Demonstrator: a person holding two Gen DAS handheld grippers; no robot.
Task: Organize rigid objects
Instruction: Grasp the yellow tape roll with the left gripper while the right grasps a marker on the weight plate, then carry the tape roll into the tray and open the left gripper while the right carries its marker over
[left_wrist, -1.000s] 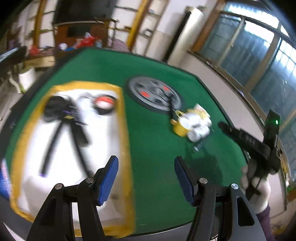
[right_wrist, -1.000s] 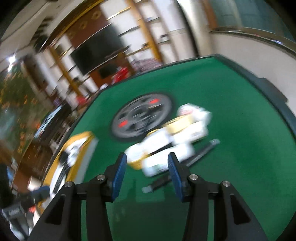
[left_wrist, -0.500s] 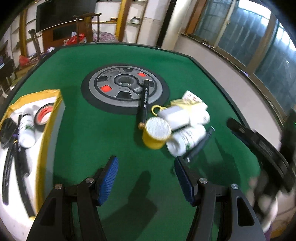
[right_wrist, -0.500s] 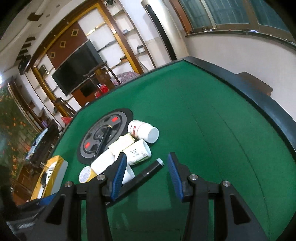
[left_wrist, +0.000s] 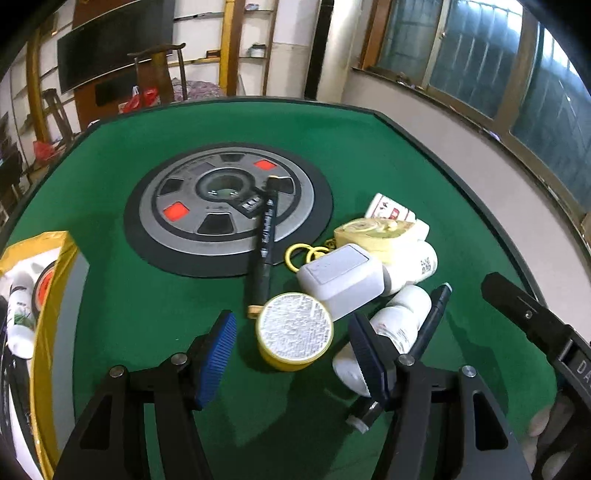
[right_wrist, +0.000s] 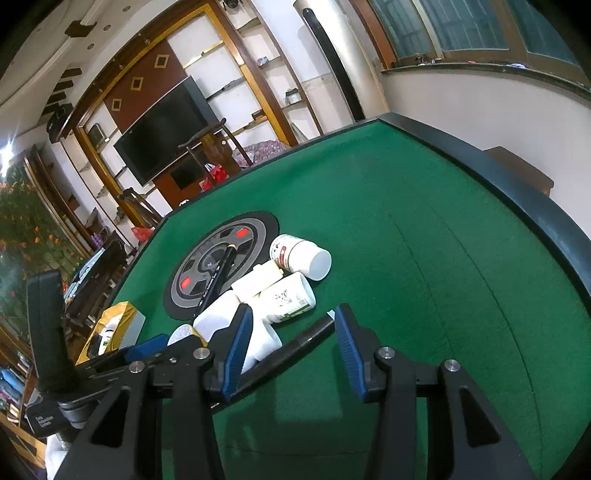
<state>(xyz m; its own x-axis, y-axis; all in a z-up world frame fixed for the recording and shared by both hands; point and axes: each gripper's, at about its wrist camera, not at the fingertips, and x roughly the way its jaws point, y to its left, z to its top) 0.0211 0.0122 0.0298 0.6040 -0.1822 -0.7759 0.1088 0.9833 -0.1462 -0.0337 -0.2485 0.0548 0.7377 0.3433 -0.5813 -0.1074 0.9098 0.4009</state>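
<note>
Nearest me, the left gripper (left_wrist: 291, 341) hangs low over the green table (left_wrist: 184, 299), its jaws spread wide and empty on either side of a yellow tin (left_wrist: 294, 332). The tin stands upright with its white textured lid facing up, so I judge it the next pick. The right gripper (right_wrist: 293, 341) is likewise released, holding nothing, with a dark pen (right_wrist: 295, 341) lying between its pads. The pen's long axis runs slantwise, capped tip toward the far right.

Just beyond, the objects sit heaped together: a white box (left_wrist: 340, 275) leans on toppled bottles (left_wrist: 397, 317), which lie on their sides. A black marker (left_wrist: 264, 245) runs from beside the tin away onto the grey disc (left_wrist: 221, 206), its far end pointing at the hub. At the far left, a yellow-rimmed tray (left_wrist: 55, 266) already holds items, probably the sorting destination.
</note>
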